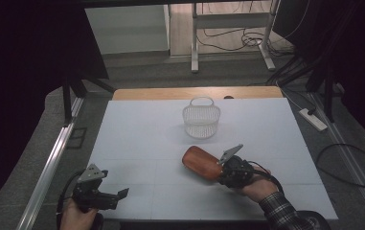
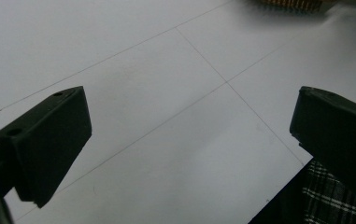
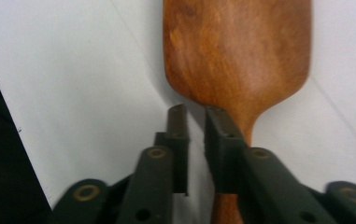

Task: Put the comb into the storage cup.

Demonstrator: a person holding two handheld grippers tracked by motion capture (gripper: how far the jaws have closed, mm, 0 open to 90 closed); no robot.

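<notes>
Here the wooden paddle [image 1: 201,163] lies on the white table [image 1: 142,134], on the person's side of the basket [image 1: 201,120] and well apart from it, its broad end turned toward the basket's left. The right claw [image 1: 221,168] sits at the handle end, the end farther from the basket.

The step in hand looks like taking hold of the paddle so it can go to the basket. To do it well, the right claw [image 3: 196,116] needs to be re-seated. Its jaws stand only a sliver apart with bare table between them, gripping nothing, and the handle runs under the right-hand jaw rather than in the gap. I would open wider, shift sideways until the narrow neck lies between the pads, then close squarely across it. A grip on the neck, close to the blade, should keep the heavy end from swinging on the lift.

The left claw [image 1: 120,194] rests far from the basket, at the near left edge, jaws wide apart and empty.

The high view gives the layout: basket upright, paddle short of it, both hands. It cannot show how the jaws meet the handle. The right gripper view shows just that, and the paddle's [image 3: 236,51] grain too. The left gripper view shows its own claw [image 2: 189,135] spread over bare table, with a plaid sleeve [image 2: 334,200] at the corner.
</notes>
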